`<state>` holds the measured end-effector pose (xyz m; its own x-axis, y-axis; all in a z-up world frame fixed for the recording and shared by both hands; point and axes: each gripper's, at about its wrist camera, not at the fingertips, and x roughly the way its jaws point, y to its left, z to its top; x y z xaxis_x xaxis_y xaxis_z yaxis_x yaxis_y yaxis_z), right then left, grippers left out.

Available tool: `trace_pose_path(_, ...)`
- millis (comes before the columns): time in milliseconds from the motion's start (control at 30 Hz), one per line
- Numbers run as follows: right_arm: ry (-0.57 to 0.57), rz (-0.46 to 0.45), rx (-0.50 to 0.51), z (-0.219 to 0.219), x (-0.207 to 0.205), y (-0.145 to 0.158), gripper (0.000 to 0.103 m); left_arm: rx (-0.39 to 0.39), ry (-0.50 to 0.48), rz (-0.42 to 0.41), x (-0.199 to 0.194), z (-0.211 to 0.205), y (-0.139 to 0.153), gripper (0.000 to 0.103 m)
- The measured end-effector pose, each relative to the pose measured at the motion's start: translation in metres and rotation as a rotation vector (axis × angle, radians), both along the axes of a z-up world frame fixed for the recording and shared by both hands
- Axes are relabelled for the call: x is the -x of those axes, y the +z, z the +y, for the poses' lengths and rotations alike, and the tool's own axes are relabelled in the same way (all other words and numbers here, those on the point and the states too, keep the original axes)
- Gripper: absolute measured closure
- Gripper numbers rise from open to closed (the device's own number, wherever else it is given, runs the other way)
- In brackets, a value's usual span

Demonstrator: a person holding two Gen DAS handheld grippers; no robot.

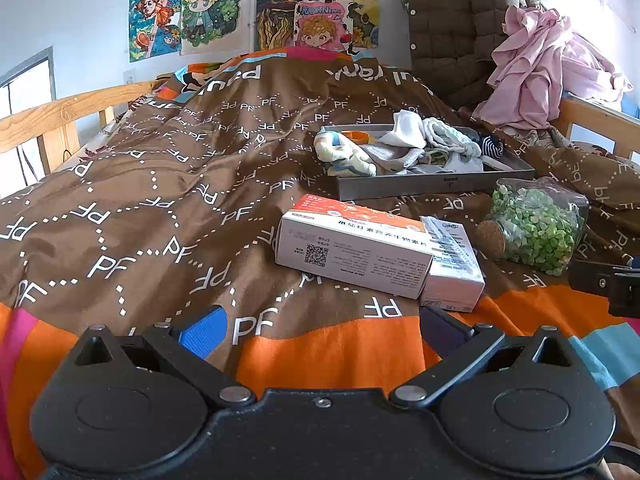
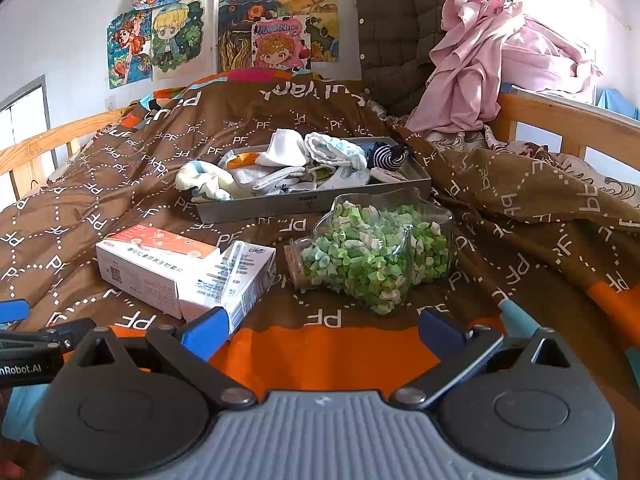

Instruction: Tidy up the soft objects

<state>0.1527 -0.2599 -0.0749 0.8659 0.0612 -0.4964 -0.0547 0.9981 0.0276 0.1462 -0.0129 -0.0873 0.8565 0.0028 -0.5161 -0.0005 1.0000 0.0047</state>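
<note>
A wide bare stretch of the brown bedspread (image 1: 152,184) was left open on the left side. The way to the grey tray (image 2: 316,202) was blocked by two white boxes (image 2: 180,270) and a glass jar of green paper stars (image 2: 376,252). A narrow gap was seen between boxes and jar.

bedroom | wooden bed (image 1: 60,116) | quilt (image 1: 160,184) | cartoon posters (image 2: 176,36) on wall

Two boxes (image 2: 160,268), one jar (image 2: 376,256), one tray (image 2: 312,202) of socks.
</note>
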Motion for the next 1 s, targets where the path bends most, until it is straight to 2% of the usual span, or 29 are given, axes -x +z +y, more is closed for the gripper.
trace_pose_path(467, 0.003, 0.002, 0.005, 0.0008, 0.0006, -0.0011, 0.000, 0.000, -0.009, -0.023, 0.0019, 0.0004, 0.0033, 0.001)
trace_pose_path(1000, 0.002, 0.003, 0.005, 0.0009, 0.0008, -0.0006, 0.000, 0.037, -0.019, -0.015, 0.0023, 0.0032, 0.0057, 0.001)
